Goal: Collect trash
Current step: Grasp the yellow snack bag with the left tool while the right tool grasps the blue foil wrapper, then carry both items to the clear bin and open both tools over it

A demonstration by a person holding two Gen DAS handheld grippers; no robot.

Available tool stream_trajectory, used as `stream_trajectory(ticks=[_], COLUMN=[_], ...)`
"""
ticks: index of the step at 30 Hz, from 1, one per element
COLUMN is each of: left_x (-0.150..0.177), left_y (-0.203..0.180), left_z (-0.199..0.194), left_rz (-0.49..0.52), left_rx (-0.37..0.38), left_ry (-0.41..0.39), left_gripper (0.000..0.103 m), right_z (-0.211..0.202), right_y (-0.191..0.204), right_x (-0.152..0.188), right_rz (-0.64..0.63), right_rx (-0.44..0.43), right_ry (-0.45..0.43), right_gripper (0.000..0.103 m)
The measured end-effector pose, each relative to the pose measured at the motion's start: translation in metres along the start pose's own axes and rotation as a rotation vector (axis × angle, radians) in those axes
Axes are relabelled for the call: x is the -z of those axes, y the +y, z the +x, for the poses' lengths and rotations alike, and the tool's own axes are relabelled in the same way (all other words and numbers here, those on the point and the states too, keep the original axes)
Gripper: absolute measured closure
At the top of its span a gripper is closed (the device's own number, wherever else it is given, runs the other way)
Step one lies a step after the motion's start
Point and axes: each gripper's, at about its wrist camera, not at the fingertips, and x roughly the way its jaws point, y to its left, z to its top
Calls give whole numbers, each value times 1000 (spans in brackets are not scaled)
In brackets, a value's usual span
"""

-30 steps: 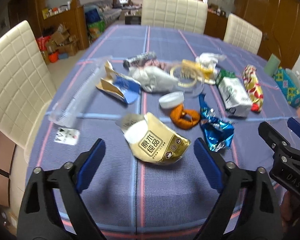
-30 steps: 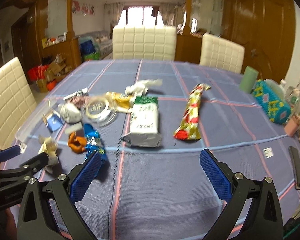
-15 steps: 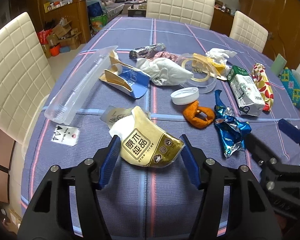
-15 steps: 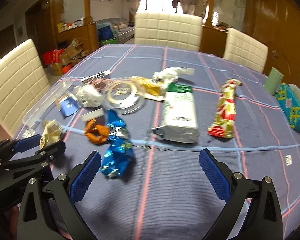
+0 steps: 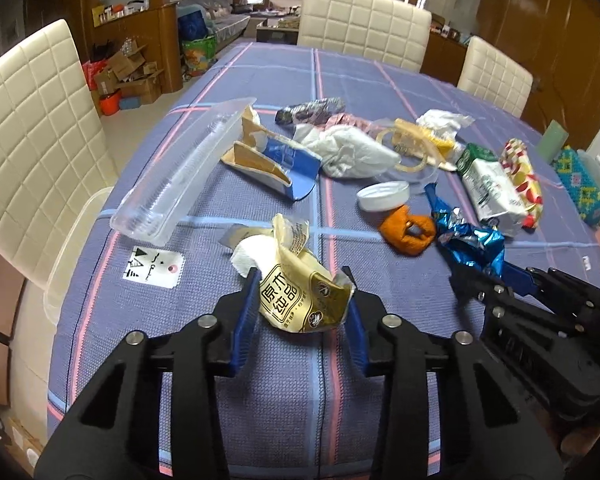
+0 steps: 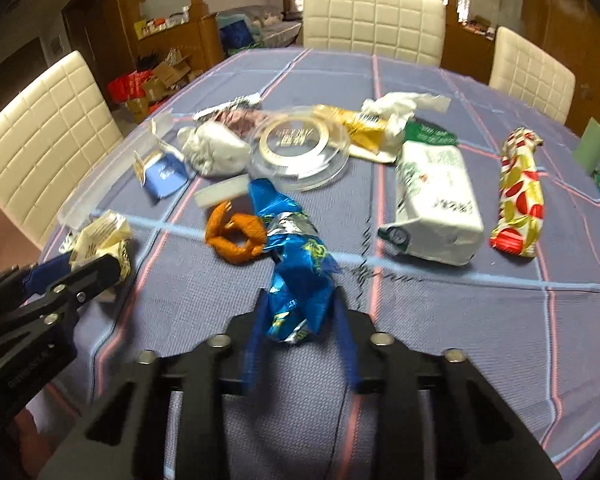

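Two grabs are under way at once, so I read this as the pick-up step of collecting the trash, with nothing lifted yet. On my left gripper (image 5: 302,312) the jaws are closing, and the gold wrapper (image 5: 300,296) sits between the blue pads, which look to be touching its sides; white tissue (image 5: 252,254) pokes out of it at about 11 o'clock. On my right gripper (image 6: 300,336) the jaws are also closing, narrow now, around the lower end of the blue foil wrapper (image 6: 296,264); that view is smeared, so I cannot say how firmly the pads bite. Both pieces lie on the near edge of the counter (image 5: 380,80), the gold one at 6 o'clock in the left view and the foil at 6 o'clock in the right. Just beside the foil at 10 o'clock is the orange peel (image 6: 236,236), touching it, and the white lid (image 6: 222,196) is beyond that. My next move, as I judge it, calls for finishing both squeezes, then raising slowly so the foil does not drag the peel along. No bin or bag shows in either view, so I would need to find one before carrying anything off.
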Motion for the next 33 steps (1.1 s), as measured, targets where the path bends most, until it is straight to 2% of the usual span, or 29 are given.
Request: stream_trajectory(ticks=[6, 10, 12, 23, 29, 32, 33], left_x=[-8, -15, -19, -22, -29, -34, -35], left_y=[3, 16, 30, 125, 169, 188, 194], left_z=[-23, -36, -41, -41, -38, -28, -25], left_rz=[16, 0, -15, -176, -228, -262, -274], left_rx=[11, -26, -68, -212, -278, -302, -314], left_ry=[-102, -152, -176, -176, -173, -147, -142], left_gripper=[67, 67, 67, 67, 67, 57, 47], right_z=[-22, -19, -15, 14, 20, 23, 24], right_y=[12, 33, 45, 130, 169, 180, 183], right_x=[-11, -17, -21, -43, -55, -62, -65], right_rz=[-57, -120, -148, -311, -381, -402, -406], right_rx=[22, -25, -44, -174, -199, -208, -209], right_ry=[-116, -111, -103, -45, -72, -85, -87], right_gripper=[76, 76, 76, 76, 76, 76, 76])
